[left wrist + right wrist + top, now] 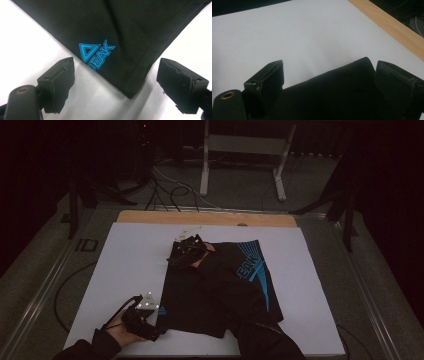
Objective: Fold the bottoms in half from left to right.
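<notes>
Your left gripper [113,82] has its jaws spread wide, and the near corner of the black shorts [130,37], with its blue logo [96,55], lies on the white board [30,42] between them, touching neither pad. Your right gripper [329,85] sits at the far corner: jaws apart, a folded black edge filling the gap between them, not pinched.
</notes>
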{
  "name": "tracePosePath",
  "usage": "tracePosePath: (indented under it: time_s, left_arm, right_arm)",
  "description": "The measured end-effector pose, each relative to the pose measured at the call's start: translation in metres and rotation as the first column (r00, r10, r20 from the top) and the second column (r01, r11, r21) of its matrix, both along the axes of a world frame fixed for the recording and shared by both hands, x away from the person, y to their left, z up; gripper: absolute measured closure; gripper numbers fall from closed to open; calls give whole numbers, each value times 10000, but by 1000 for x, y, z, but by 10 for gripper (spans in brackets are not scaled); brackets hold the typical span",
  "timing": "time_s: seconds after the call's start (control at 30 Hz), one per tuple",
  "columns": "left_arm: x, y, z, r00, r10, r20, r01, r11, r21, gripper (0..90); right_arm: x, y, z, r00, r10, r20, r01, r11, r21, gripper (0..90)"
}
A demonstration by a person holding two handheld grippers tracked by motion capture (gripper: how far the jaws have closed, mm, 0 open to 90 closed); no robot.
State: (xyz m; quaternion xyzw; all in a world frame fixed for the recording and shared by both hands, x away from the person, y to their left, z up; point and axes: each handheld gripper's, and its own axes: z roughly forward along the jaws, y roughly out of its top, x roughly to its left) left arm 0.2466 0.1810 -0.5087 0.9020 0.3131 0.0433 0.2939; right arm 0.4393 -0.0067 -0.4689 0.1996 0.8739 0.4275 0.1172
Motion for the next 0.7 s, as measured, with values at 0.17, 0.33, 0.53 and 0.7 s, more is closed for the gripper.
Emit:
tracePosePath:
  time_s: [0.17,0.33,0.53,0.7]
  left_arm:
    - [-2,0,0,9996,-17,271,11,9998,196,217]
    - [-2,-1,2,9987,115,498,-131,9994,315,374]
    - [-2,-3,4,9993,158,330,-163,9998,128,572]
    - [0,-3,4,9997,253,74,-253,9997,5,712]
  right_arm:
    - [1,1,-1,10000,6,-53,-6,9999,-118,92]
    - [2,3,-2,10000,-10,-77,9,10000,-92,92]
    - [4,6,-10,9997,-81,-216,77,9997,-228,92]
    - [6,11,-17,9995,-21,-330,14,9997,-228,93]
